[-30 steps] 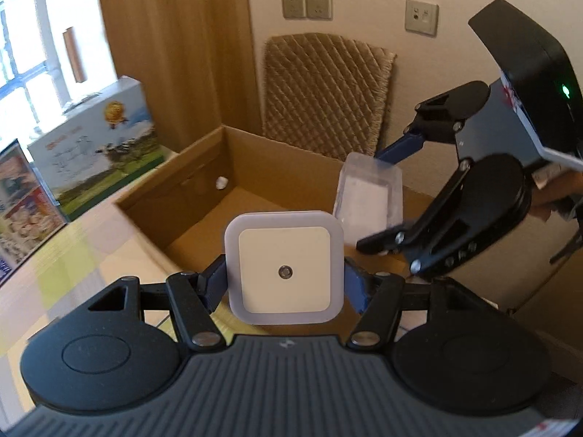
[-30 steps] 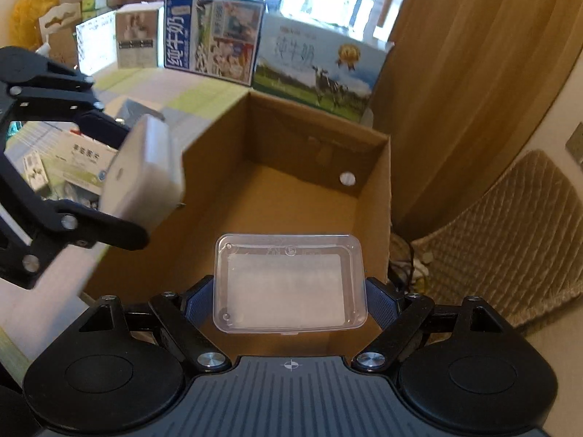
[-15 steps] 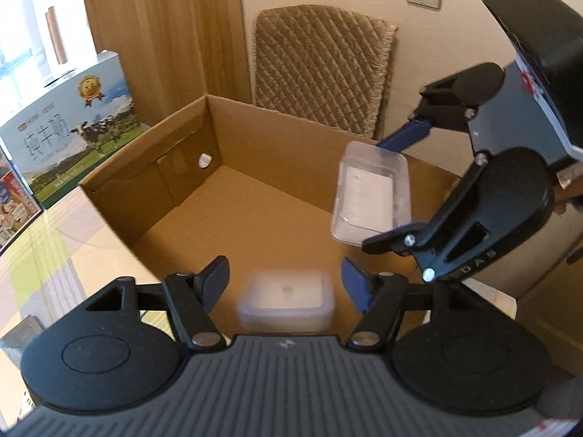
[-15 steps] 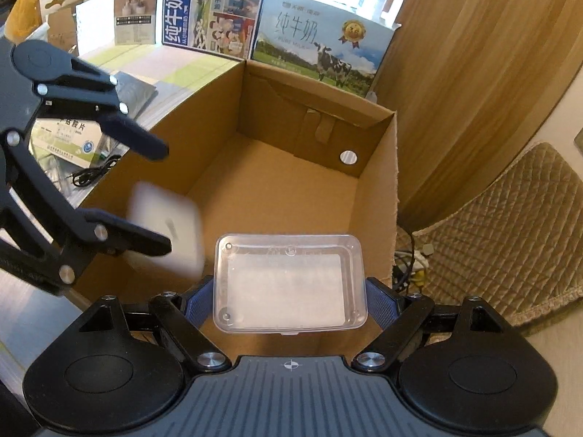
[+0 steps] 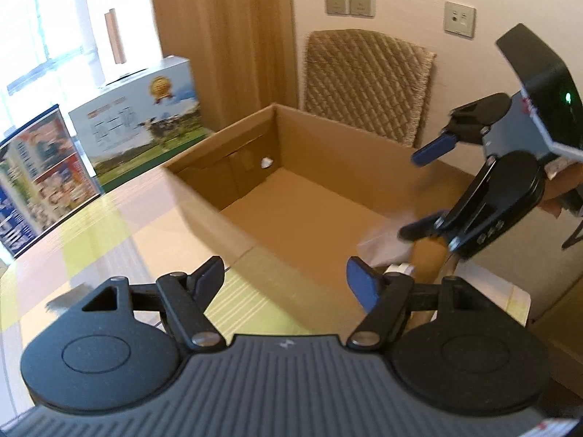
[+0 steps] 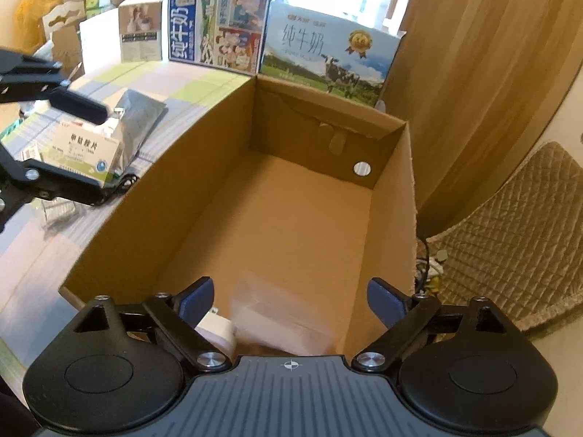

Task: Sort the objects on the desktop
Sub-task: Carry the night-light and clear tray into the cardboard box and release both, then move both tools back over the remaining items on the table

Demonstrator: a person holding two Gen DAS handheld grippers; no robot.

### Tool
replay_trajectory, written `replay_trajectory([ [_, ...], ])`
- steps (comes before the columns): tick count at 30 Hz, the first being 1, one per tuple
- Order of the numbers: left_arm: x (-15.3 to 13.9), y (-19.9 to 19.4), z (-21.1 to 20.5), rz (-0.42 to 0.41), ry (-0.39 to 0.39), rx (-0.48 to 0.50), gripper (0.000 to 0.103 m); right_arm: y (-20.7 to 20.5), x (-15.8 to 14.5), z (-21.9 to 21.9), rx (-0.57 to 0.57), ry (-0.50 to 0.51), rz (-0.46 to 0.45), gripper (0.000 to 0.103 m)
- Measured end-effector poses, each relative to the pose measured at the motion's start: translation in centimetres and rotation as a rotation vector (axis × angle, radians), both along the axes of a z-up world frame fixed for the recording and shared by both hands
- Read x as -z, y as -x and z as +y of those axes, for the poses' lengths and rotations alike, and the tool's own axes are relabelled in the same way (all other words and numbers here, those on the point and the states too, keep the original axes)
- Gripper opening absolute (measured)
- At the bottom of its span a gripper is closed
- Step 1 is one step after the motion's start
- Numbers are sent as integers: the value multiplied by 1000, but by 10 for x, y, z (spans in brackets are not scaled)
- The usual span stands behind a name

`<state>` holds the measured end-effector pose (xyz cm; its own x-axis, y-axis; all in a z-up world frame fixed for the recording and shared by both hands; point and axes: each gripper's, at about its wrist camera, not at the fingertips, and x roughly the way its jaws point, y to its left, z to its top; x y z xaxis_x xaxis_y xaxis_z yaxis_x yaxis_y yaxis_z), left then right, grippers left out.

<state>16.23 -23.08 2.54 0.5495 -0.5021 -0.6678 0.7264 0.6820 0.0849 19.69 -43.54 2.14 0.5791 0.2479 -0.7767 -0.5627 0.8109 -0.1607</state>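
Both grippers open and empty at the cardboard box (image 6: 291, 218)

The right gripper (image 6: 289, 300) has its blue fingers spread wide above the near end of the box; a blurred clear plastic case (image 6: 277, 317) is below them inside the box, beside a white square night light (image 6: 218, 331) that lies in the near corner. The left gripper (image 5: 284, 278) is also spread apart with nothing between its fingers, over the table (image 5: 91, 233) just beside the box wall
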Motion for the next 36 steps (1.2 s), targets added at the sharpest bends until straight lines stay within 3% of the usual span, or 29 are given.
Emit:
replay_trajectory([
  [9, -6, 28, 82, -13, -38, -115, 71, 31, -29, 11, 14, -70, -25, 92],
  [23, 7, 91, 215, 36, -73, -344, 79, 108, -45, 97, -161, -239, -14, 95],
  [36, 35, 106, 260, 87, -84, -407, 81, 121, -14, 163, -305, -176, 37, 95],
])
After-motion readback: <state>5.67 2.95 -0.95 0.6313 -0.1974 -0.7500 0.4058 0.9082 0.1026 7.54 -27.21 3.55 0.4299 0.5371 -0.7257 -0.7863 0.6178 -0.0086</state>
